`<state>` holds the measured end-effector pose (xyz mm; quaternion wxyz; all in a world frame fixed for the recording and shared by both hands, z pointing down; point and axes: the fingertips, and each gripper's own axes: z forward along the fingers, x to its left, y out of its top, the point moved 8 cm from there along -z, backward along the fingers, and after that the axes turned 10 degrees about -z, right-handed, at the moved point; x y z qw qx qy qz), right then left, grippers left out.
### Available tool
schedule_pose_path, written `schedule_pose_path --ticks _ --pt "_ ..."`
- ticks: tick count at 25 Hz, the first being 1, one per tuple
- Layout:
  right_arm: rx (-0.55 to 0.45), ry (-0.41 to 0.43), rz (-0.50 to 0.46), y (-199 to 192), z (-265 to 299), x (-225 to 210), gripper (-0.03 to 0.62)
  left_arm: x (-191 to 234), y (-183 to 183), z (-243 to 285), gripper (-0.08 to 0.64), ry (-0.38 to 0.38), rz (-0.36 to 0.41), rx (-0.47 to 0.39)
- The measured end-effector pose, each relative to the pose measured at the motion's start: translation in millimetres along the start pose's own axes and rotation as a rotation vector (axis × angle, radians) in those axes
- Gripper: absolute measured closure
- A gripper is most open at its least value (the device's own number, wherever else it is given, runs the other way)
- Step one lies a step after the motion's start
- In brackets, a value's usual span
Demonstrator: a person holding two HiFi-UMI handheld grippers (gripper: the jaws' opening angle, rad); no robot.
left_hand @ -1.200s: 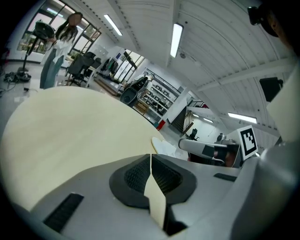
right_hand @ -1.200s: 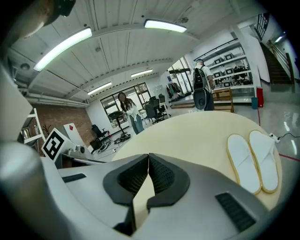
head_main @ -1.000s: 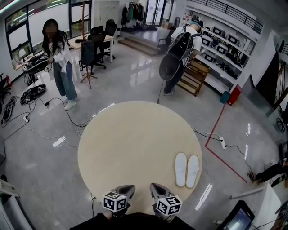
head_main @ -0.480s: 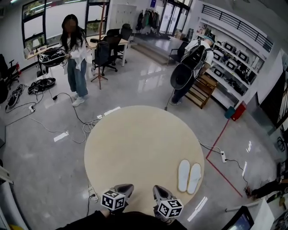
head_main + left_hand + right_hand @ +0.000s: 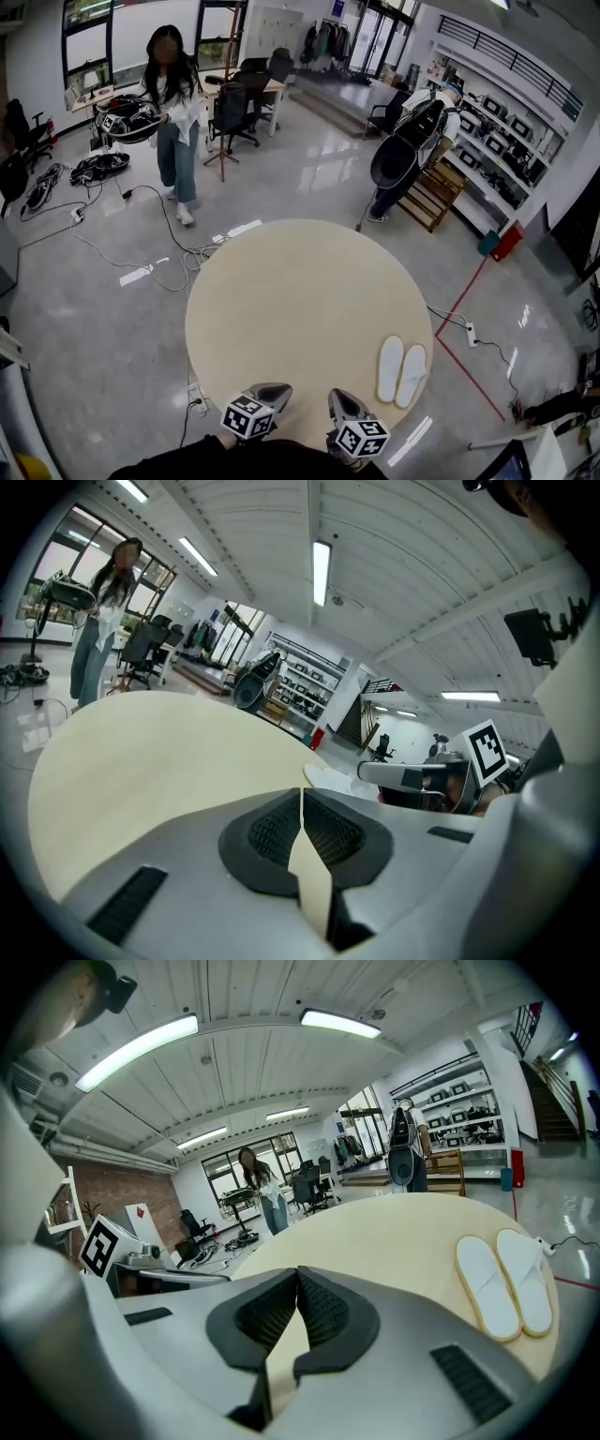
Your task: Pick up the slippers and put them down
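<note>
Two white slippers [image 5: 401, 372] lie side by side, soles up, near the right edge of the round beige table [image 5: 300, 300]; the right gripper view shows the slippers [image 5: 503, 1283] at its right. My left gripper [image 5: 270, 394] hovers over the table's near edge, shut with nothing between its jaws, and its tip [image 5: 301, 794] shows closed in its own view. My right gripper [image 5: 341, 401] is beside it, shut and empty too, left of and nearer than the slippers. Its closed tip [image 5: 298, 1274] points across the table.
A person carrying a device [image 5: 173, 108] stands on the floor at the far left. Another person with a backpack [image 5: 412, 141] bends by wooden pallets and shelves at the far right. Cables [image 5: 141, 262] and power strips lie on the floor; red tape [image 5: 469, 356] marks it to the right.
The view has shifted, so the table and slippers sit slightly further right and lower in the picture. The person at the far left has walked nearer. Both grippers stay shut.
</note>
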<state>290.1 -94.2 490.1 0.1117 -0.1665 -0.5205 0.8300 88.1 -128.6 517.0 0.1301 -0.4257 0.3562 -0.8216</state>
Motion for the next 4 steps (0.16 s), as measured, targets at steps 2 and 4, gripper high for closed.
schedule_pose_path --ticks 2,4 --pt "-0.003 -0.008 0.003 0.3 -6.8 -3.9 0.577 -7.0 -0.8 3.9 0.535 -0.008 0.011 0.007" --pt "-0.007 -0.016 0.008 -0.2 -14.8 -8.8 0.577 -14.9 -2.9 8.5 0.535 -0.016 0.019 0.014"
